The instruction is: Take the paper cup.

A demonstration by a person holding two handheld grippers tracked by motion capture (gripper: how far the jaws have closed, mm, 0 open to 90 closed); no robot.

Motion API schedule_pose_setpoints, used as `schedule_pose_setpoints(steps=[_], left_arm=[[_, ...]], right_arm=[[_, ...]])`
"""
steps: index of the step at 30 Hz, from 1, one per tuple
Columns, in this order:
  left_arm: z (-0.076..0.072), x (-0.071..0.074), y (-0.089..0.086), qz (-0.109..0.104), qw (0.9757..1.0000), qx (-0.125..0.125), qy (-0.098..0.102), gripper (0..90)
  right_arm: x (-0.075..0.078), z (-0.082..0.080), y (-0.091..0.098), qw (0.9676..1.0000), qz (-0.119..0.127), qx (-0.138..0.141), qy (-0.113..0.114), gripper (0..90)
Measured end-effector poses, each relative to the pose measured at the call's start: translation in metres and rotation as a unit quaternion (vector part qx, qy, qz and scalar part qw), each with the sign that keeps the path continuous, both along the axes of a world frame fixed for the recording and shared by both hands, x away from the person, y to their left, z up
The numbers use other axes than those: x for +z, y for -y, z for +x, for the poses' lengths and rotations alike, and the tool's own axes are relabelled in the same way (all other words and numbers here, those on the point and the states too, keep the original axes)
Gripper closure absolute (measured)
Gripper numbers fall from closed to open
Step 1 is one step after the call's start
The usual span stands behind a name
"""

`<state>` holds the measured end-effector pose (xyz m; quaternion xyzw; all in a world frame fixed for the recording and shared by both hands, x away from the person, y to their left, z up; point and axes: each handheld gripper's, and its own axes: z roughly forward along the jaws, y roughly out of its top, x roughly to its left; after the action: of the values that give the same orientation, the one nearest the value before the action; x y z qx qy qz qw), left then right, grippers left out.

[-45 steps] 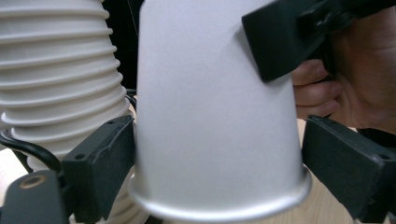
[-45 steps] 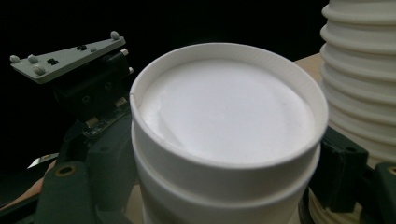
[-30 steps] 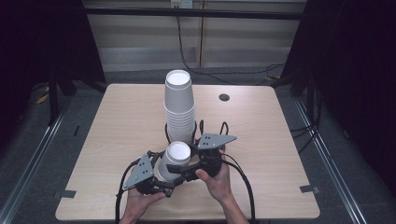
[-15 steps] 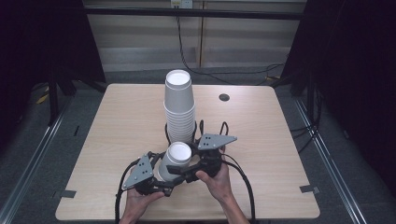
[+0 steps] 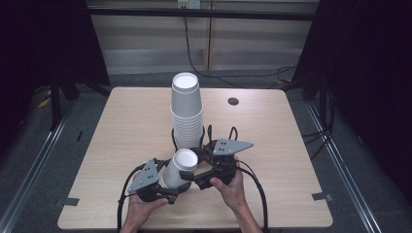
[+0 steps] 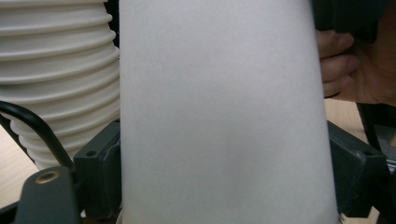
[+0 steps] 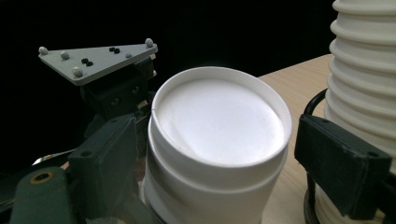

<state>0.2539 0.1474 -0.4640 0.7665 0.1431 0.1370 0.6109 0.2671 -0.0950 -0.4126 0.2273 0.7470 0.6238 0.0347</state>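
A white paper cup (image 5: 180,165) hangs tilted just above the table, its flat base turned up and to the right. My left gripper (image 5: 167,187) is shut on the cup's wall (image 6: 224,116), a jaw pressing each side. My right gripper (image 5: 194,172) has just been opening and now stands open around the cup's base end (image 7: 219,121). Its right jaw is clear of the cup and its left jaw is close beside it. A tall stack of upturned white cups (image 5: 187,114) stands right behind both grippers, and its ribbed rims (image 7: 364,70) are near the right gripper.
The wooden table (image 5: 121,126) has a small dark round hole (image 5: 233,101) at the back right. Black cables loop around the foot of the stack. Dark floor and metal rails lie on both sides of the table.
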Motion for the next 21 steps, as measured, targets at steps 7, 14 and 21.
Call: schedule_pose_setpoints(steps=[7, 14, 21], left_arm=[[0.001, 0.004, -0.004, 0.031, 0.9995, 0.001, -0.007, 16.3], [0.003, 0.008, -0.006, 0.068, 0.9976, -0.002, -0.013, 16.5], [0.006, 0.013, -0.006, 0.103, 0.9945, -0.012, -0.012, 16.5]], right_arm=[[-0.001, -0.002, 0.009, 0.9999, -0.013, -0.001, 0.004, 13.0], [0.0, -0.002, 0.014, 0.9996, -0.028, 0.004, 0.008, 13.0], [0.0, 0.001, 0.017, 0.9987, -0.05, 0.014, 0.003, 13.1]])
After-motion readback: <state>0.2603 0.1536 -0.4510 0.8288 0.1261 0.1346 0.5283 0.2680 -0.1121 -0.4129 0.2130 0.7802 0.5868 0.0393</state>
